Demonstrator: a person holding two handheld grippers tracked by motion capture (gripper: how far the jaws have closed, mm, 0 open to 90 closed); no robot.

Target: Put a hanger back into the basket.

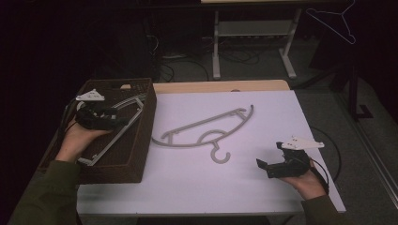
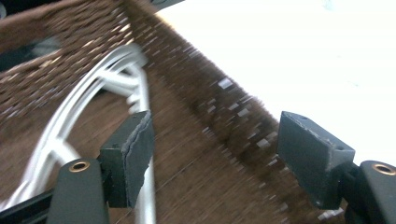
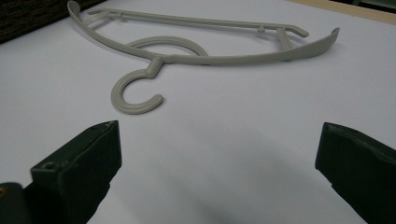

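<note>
Ahead of the right gripper, whose jaws stand wide apart, bare white table runs clear up to the grey hanger. The left gripper, also spread, sits over the brown basket; the basket's wall blocks its way tableward, and a white hanger lies just beside its left jaw.

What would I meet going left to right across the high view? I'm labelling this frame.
Left tongs over the brown basket → grey hanger on the white table → right tongs.

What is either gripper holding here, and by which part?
Nothing is held. The left gripper is open over the hangers in the basket; the right gripper is open short of the grey hanger.
</note>
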